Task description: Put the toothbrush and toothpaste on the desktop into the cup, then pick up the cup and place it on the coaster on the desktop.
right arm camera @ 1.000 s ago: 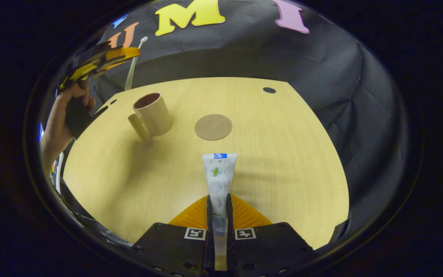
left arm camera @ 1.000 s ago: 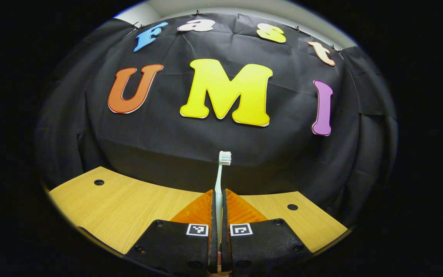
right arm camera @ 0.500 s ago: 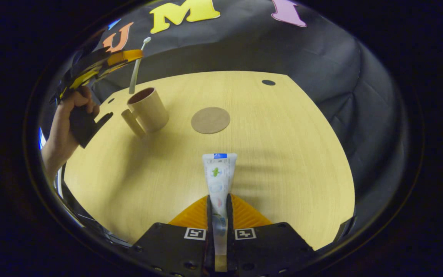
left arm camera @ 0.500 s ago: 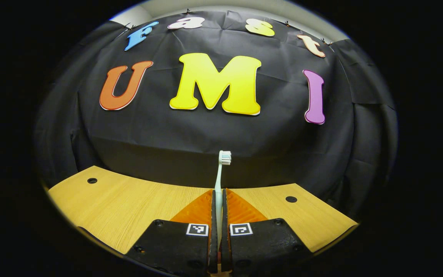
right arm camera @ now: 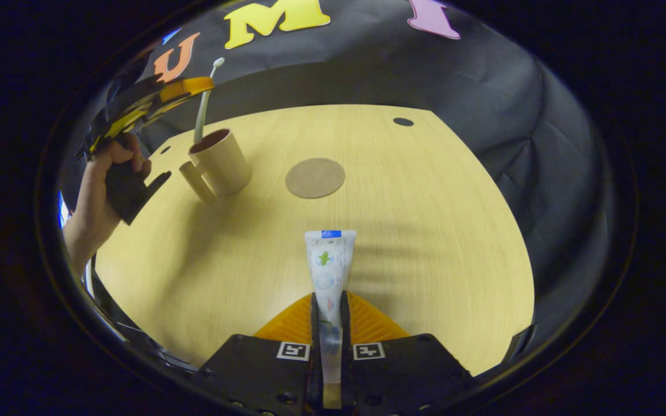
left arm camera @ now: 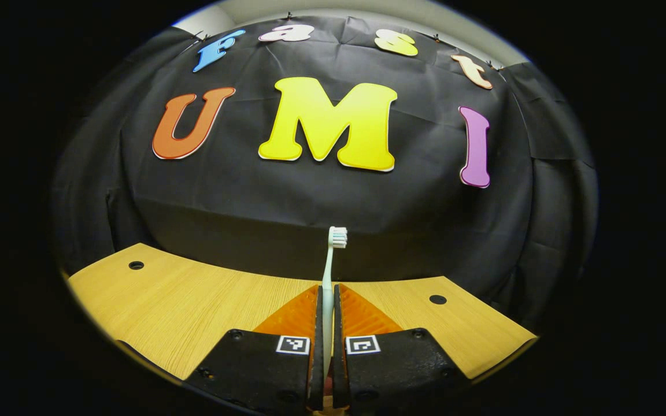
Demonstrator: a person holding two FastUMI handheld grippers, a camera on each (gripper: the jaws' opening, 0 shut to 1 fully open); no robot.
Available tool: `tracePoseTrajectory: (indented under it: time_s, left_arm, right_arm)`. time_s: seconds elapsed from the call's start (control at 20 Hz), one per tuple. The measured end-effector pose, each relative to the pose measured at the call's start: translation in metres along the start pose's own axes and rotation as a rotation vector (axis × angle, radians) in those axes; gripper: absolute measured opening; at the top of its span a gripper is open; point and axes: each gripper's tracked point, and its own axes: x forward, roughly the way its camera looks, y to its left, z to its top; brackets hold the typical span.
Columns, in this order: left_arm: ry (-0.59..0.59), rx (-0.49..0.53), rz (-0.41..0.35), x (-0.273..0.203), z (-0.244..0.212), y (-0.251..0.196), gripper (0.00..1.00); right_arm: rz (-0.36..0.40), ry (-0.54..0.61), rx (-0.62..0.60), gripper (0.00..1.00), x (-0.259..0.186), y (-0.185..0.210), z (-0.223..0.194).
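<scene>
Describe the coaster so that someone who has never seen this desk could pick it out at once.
Start at the light wooden desktop in the right gripper view and find the tan cup with a handle at its far left. Just right of the cup, apart from it, lies the coaster: a flat brown disc, the only round, flat thing there.

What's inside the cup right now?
The toothbrush's lower end dips at the cup's mouth, held by the left gripper. The cup's wall hides the bottom. The toothpaste is outside.

Toothbrush handle hidden between left fingers. Its lower end meets cup rim; inside or behind, cannot tell. Toothpaste base hidden between right fingers.
</scene>
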Motion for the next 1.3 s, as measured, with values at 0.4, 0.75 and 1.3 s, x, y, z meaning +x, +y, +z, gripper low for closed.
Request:
tracePoseTrajectory:
  time_s: [0.4, 0.75, 1.3]
  left_arm:
    - [0.024, -0.030, 0.000, -0.005, -0.017, 0.005, 0.11]
    - [0.031, -0.043, -0.015, -0.008, -0.021, 0.006, 0.16]
    - [0.018, -0.021, -0.014, -0.017, -0.014, 0.011, 0.44]
  right_arm:
    - [-0.003, 0.011, 0.009, 0.12, 0.004, 0.001, -0.009]
    - [-0.006, 0.011, 0.007, 0.12, 0.005, 0.002, -0.009]
    - [0.015, -0.025, -0.005, 0.12, 0.003, 0.011, 0.002]
